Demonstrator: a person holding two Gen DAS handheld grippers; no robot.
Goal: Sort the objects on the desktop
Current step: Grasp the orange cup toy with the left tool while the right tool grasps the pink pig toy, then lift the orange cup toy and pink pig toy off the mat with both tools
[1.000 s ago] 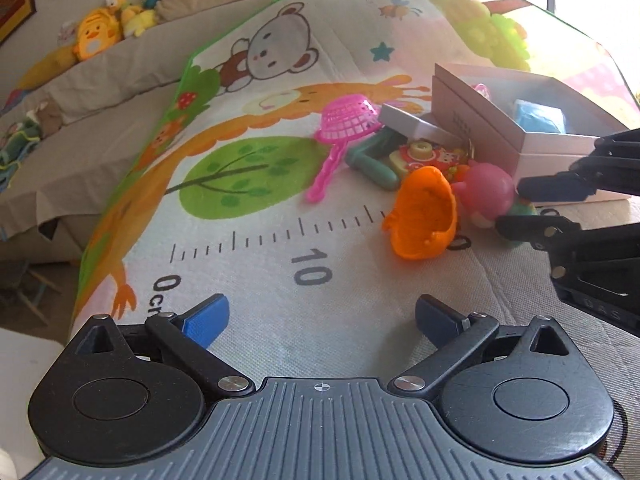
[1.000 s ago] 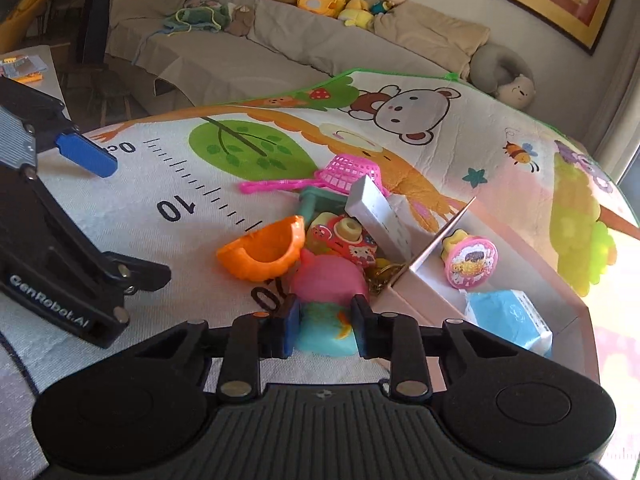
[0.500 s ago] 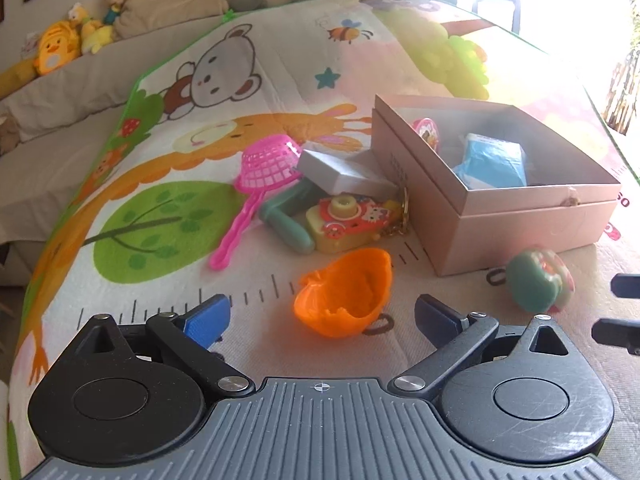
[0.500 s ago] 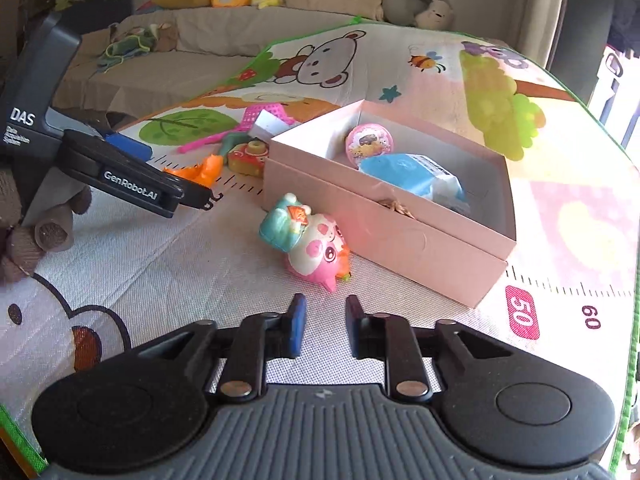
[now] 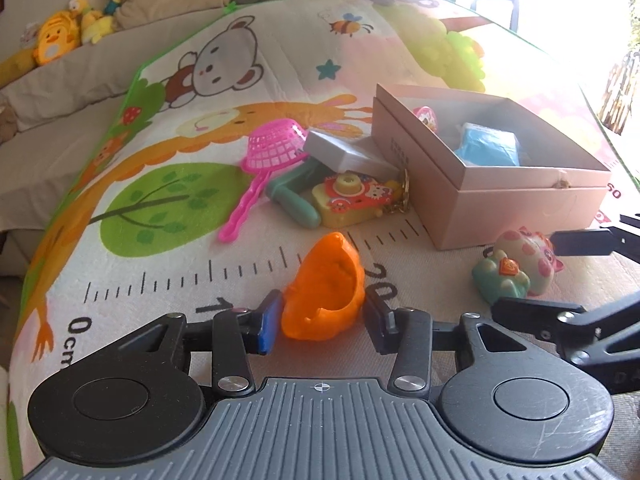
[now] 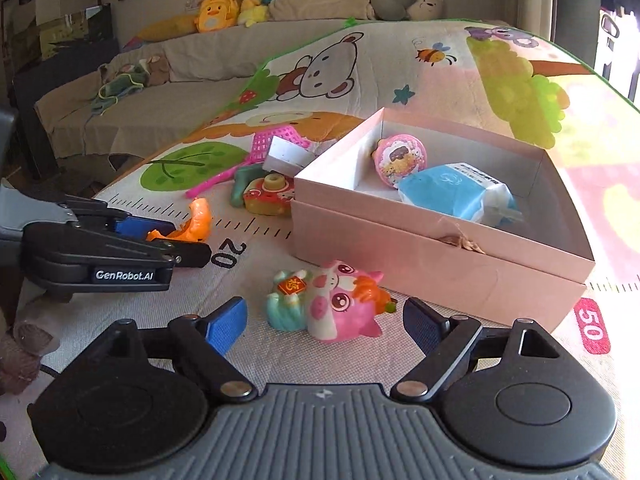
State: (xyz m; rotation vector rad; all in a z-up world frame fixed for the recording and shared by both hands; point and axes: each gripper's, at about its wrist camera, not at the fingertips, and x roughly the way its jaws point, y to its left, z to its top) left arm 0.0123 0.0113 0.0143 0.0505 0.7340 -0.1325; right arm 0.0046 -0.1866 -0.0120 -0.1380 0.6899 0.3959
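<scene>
**Left claw grips orange shell by the "20" mark**

My left gripper has just clamped the orange shell. My right gripper, jaws just spread, straddles the pink pig toy beside the pink box. The left one reads "GenRobot.AI".

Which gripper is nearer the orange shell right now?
Left. The left gripper is shut on the orange shell; the right gripper stands open around the pig toy, off to the shell's side.
</scene>
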